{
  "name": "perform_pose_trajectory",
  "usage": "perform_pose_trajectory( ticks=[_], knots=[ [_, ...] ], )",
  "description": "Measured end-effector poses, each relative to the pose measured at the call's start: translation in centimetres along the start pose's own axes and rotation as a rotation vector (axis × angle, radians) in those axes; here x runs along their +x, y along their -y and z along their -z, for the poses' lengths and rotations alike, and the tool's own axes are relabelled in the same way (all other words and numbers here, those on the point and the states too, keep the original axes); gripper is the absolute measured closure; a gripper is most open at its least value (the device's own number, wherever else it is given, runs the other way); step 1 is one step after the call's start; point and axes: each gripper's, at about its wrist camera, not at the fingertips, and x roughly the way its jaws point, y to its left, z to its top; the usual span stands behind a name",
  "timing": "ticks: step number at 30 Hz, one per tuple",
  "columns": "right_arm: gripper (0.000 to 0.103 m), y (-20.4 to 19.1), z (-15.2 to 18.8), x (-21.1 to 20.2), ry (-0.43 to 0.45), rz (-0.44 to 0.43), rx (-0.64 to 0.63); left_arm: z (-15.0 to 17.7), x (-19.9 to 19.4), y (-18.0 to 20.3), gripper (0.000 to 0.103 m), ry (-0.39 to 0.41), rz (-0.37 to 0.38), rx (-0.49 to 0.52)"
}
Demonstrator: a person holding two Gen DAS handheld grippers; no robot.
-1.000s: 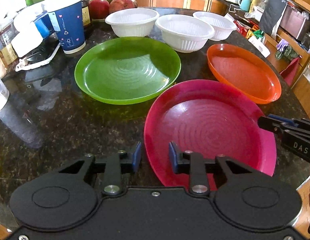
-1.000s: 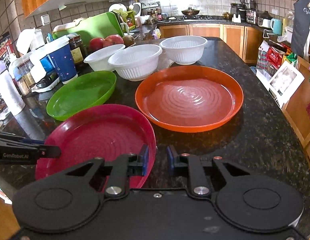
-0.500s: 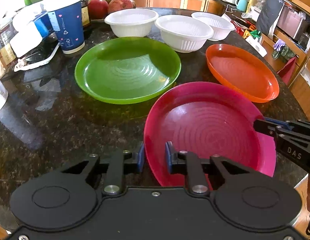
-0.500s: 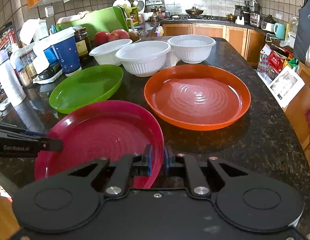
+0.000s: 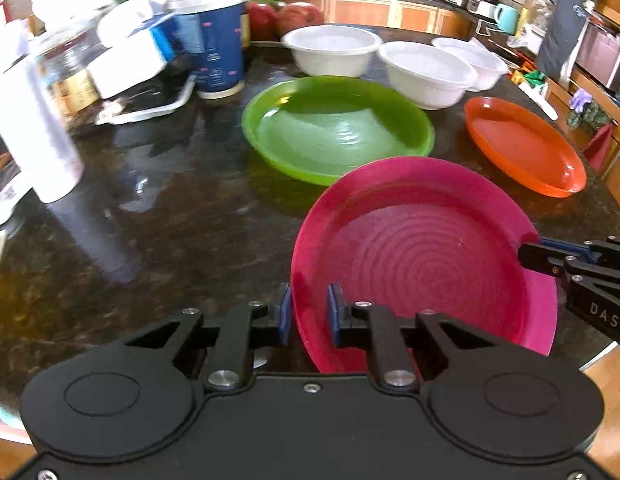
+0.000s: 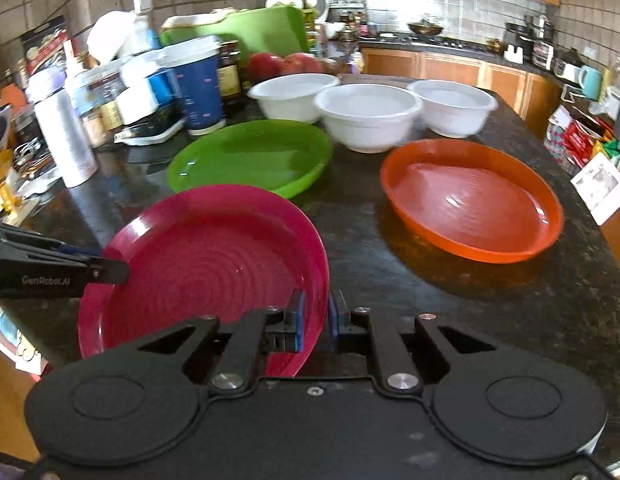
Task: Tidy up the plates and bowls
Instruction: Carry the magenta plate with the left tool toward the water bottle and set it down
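1. My left gripper (image 5: 308,312) has its two blue pads pinched on the near left rim of the round pink plastic plate (image 5: 422,256). The pads have just been closing, and the rim is between them.
2. My right gripper (image 6: 316,320) is shut tight on the right rim of the same pink plate.
3. The pink plate sits at 6 o'clock on the round dark stone counter (image 5: 150,220), close to me. It is tipped, with its far edge over the edge of the round green plastic plate (image 5: 338,128).
4. The green plate is at the middle of the counter. The round orange plastic plate (image 6: 470,204) lies at 3 o'clock, apart from the pink one.
5. Three white ribbed plastic bowls (image 6: 368,116) stand in a row at 12 o'clock, behind the plates.
6. My left camera shows my right gripper from the side, biting the pink rim at the right.
7. My right camera shows my left gripper from the side, holding the rim at the left.
8. Only my right camera shows the big green cutting board (image 6: 250,32) behind the tall blue paper cup (image 6: 200,88).
9. The white spray bottle (image 6: 66,136) stands at 9 o'clock.
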Motion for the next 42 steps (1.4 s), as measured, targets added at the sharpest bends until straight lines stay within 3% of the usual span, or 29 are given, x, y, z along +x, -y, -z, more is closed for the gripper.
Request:
perform_pose_trajectory(
  ticks=[19, 31, 33, 42],
  knots=[
    [0.089, -10.4, -3.1, 4.7, -0.025, -0.15, -0.095, 0.9, -1.2, -10.6, 0.079, 0.019, -0.157, -0.07],
    [0.088, -12.4, -3.5, 6.2, -0.045, -0.121, -0.052, 0.7, -0.2, -12.9, 0.077, 0.004, -0.11, -0.029],
    [0.087, -12.4, -3.4, 6.1, -0.045, -0.117, -0.046, 0.8, -0.3, -12.9, 0.067, 0.022, -0.111, -0.025],
    [0.079, -12.2, -3.4, 5.1, 0.031, -0.043, -0.016, 0.5, -1.6, -13.1, 0.064, 0.099, -0.098, -0.019]
  ],
)
